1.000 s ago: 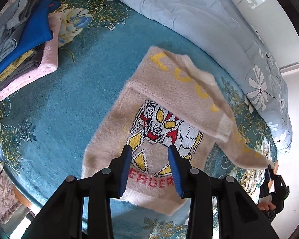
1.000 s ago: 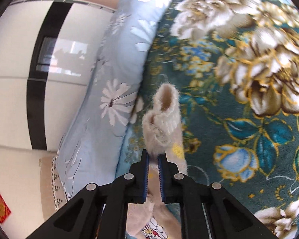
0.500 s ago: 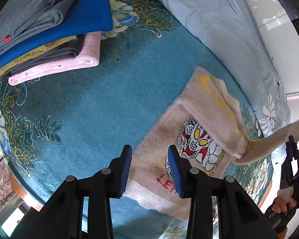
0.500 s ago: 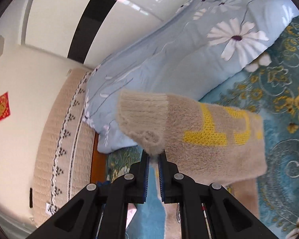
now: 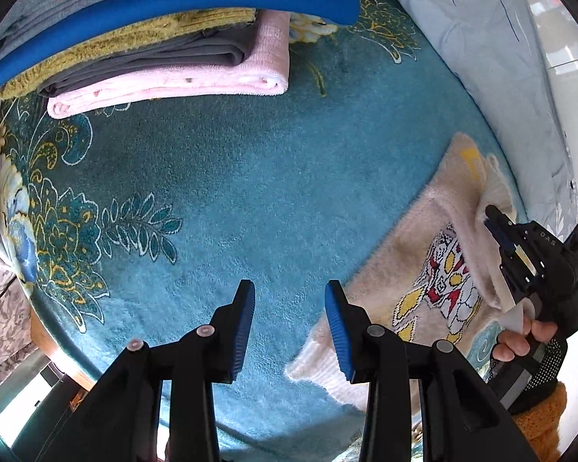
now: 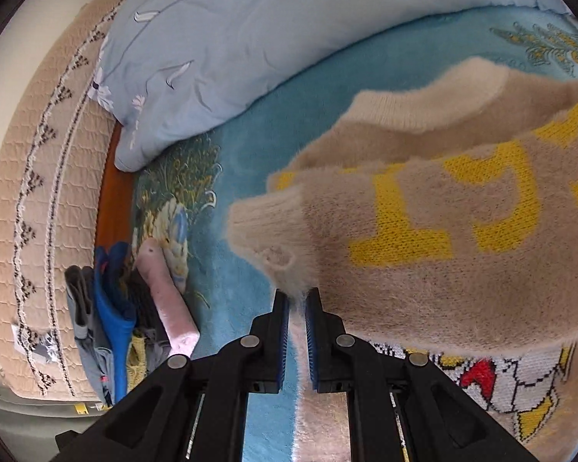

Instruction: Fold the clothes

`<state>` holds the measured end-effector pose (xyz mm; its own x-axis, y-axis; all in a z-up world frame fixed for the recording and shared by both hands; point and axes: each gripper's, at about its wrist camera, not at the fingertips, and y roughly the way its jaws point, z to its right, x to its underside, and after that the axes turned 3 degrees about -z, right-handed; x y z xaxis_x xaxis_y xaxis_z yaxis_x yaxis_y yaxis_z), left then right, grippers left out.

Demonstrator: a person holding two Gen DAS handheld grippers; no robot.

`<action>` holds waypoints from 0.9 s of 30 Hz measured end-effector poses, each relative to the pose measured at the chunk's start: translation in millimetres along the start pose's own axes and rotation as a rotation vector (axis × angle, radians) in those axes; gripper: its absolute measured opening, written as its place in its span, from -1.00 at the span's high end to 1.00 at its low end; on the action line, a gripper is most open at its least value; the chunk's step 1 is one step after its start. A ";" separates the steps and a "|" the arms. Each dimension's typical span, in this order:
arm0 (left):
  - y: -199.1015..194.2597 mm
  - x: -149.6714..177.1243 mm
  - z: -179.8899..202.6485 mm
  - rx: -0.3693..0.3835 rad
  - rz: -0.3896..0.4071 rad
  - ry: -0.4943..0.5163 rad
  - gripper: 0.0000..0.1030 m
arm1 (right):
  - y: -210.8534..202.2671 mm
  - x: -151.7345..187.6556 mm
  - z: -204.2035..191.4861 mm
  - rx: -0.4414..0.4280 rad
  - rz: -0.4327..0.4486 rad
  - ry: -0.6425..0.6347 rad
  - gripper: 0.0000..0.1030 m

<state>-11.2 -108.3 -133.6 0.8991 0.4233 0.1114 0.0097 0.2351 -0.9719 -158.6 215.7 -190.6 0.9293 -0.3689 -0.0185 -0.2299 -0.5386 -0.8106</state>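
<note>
Sleeve [image 6: 424, 231]: now carried across sweater [image 5: 416, 281] front by right gripper [image 6: 296, 296], pinching cuff. Left gripper [image 5: 289, 304]: wide, empty, withdrawn. Fold progressing.

Black tongs [image 5: 289, 308]; blue ribbed pads [image 5: 244, 331]

On the black body of the right gripper [image 5: 499, 231], seen from the left wrist, we read small pale letters, "DAS". On the sleeve of the beige sweater [image 6: 462, 238], seen from the right wrist, we see large yellow knitted letters, turned and cut off; we cannot read a word from them.
</note>
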 end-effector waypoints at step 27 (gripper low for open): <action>102.6 33.4 75.3 -0.116 -0.203 0.380 0.22 | -159.2 161.8 239.5 0.129 0.066 0.508 -0.04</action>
<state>-13.1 -4.2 -213.9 0.9707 0.0222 0.2393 0.2321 0.1710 -0.9575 97.6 423.2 -204.8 0.6492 -0.7370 0.1880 -0.2165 -0.4160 -0.8832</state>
